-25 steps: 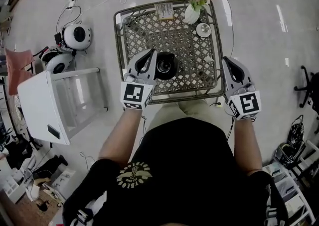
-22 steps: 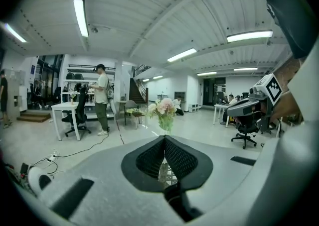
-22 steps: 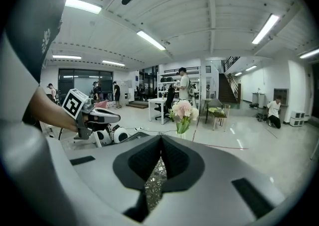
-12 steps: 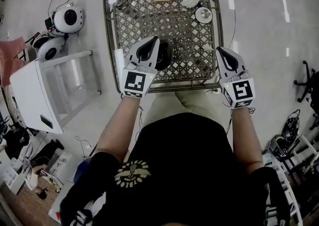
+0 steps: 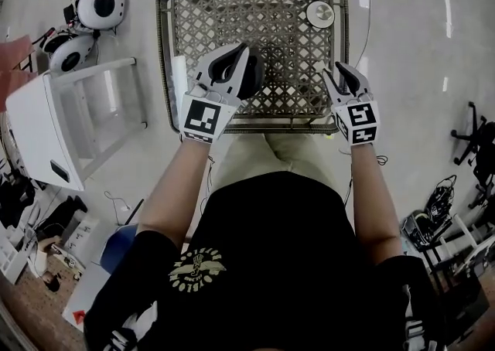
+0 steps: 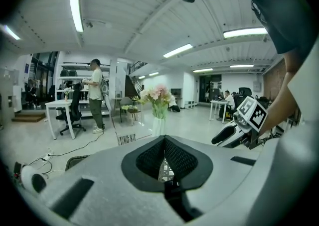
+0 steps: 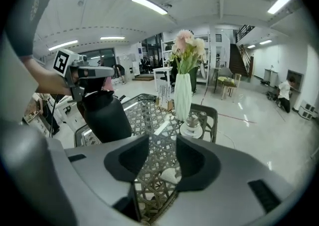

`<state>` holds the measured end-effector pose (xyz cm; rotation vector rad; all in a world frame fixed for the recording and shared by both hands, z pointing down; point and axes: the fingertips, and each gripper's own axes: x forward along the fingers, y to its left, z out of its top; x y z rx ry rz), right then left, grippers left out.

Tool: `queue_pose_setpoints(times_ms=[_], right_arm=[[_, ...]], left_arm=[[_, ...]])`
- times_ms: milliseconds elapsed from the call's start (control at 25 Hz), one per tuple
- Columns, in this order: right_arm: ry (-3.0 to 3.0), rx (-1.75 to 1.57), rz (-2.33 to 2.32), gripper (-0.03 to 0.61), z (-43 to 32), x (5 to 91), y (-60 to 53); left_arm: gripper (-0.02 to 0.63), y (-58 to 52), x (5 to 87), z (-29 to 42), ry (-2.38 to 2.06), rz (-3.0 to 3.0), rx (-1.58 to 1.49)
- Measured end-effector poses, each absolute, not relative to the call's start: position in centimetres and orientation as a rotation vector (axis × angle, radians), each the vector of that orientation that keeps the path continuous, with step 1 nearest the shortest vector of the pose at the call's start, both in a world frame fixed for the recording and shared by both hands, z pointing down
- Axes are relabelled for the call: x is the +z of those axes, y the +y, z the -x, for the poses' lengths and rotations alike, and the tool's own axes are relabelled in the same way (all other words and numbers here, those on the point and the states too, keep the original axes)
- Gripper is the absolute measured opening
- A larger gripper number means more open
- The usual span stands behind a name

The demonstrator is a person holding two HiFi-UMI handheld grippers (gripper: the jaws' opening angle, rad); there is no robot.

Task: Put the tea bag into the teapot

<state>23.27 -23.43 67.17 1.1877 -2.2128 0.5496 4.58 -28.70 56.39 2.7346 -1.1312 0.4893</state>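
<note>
Right claw (image 5: 340, 73) has dropped, just opening over maybe tea bag (image 7: 168, 175); left claw (image 5: 238, 52) clenched.

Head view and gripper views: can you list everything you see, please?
table: one, grey-brown lattice, middle
teapot: one, black, on the table by the left gripper
vase: one, white, table's far side, holding pink flowers
small dish: one, white, beside the vase
tea bag, probably: one, white, on the table below the right gripper
round machines: two, white, floor left of the table
cart: one, white, floor left
left gripper: one, grey-white, jaws together
right gripper: one, grey-white, jaws just been opening, nothing gripped
</note>
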Motion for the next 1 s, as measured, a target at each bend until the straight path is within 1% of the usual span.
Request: queue_pose_setpoints(times_ms=[40, 80, 120, 480, 880, 920, 960, 1000], right_arm=[[-2.203, 0.568, -1.167, 0.173, -23.2, 68.1, -23.3], [-2.190, 0.584, -1.150, 0.209, -23.2, 69.1, -23.2], [-2.177, 0.597, -1.135, 0.215, -23.2, 70.0, -23.0], [-2.090, 0.672, -1.035, 0.218, -23.5, 76.3, -21.9], [-2.011, 0.647, -0.963, 0.217, -24.0, 80.1, -22.1], [-1.997, 0.628, -0.928, 0.024, -23.9, 80.5, -21.8], [-1.989, 0.609, -0.896, 0.008, -23.8, 80.7, -21.6], [-1.988, 0.597, -0.879, 0.008, -23.7, 80.6, -21.4]], left_arm=[[-0.003, -28.7, 56.4, -4.6, -1.133, -2.733, 0.489], [-0.003, -28.7, 56.4, -4.7, -1.133, -2.732, 0.489], [-0.003, -28.6, 56.4, -4.8, -1.132, -2.732, 0.490], [-0.003, -28.6, 56.3, -4.6, -1.168, -2.712, 0.476], [-0.003, -28.1, 56.5, -4.9, -1.179, -2.711, 0.501], [-0.003, -28.1, 56.5, -4.8, -1.184, -2.709, 0.501], [-0.003, -28.1, 56.5, -4.8, -1.189, -2.705, 0.501], [-0.003, -28.1, 56.5, -4.8, -1.195, -2.701, 0.500]])
